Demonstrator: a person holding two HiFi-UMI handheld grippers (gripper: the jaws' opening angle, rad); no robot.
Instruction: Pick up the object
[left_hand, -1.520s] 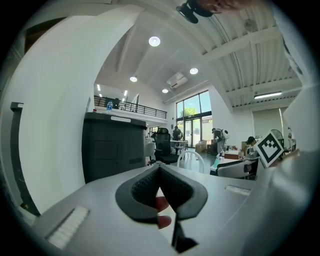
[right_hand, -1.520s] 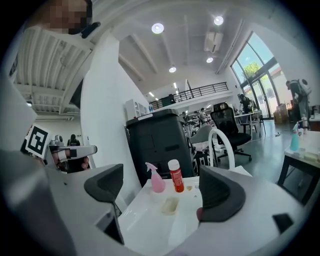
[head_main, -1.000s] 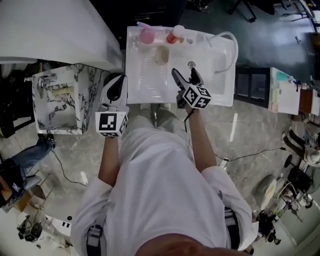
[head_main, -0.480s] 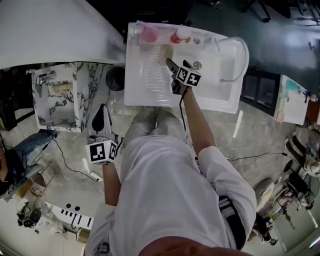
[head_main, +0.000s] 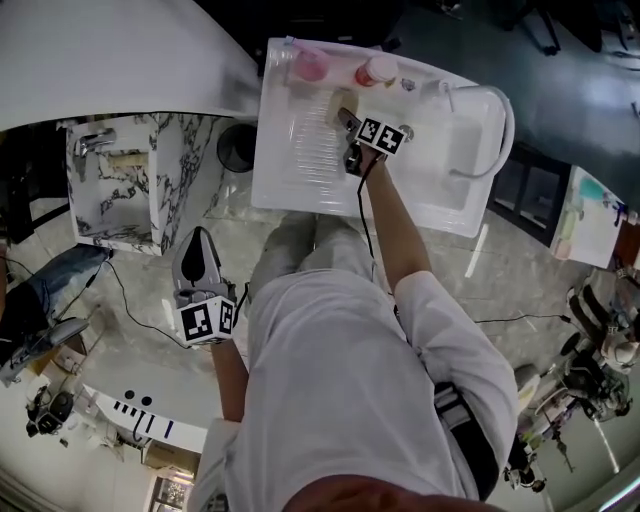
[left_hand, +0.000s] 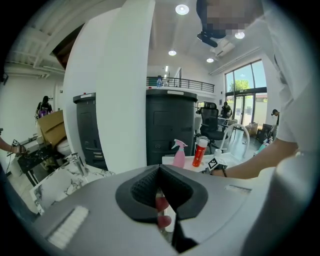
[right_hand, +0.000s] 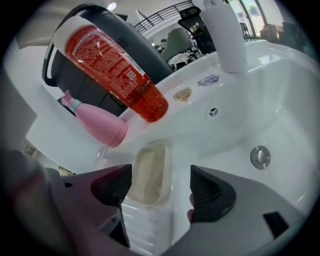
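The right hand-held gripper (right_hand: 161, 191) reaches over the ribbed drainboard (right_hand: 150, 225) of the white sink unit (head_main: 440, 205). Its jaws are closing with the beige dish (right_hand: 148, 175) between them, not yet gripped. Its own view shows the dish close to one pad and clear of the other; the head view hides this. A pink spray bottle (right_hand: 95, 122) and a red bottle (right_hand: 112, 65) crowd the far edge. The basin with its drain (right_hand: 260, 156) lies open alongside. The left hand-held gripper (left_hand: 160, 180), clenched, hangs by the person's side, well apart.
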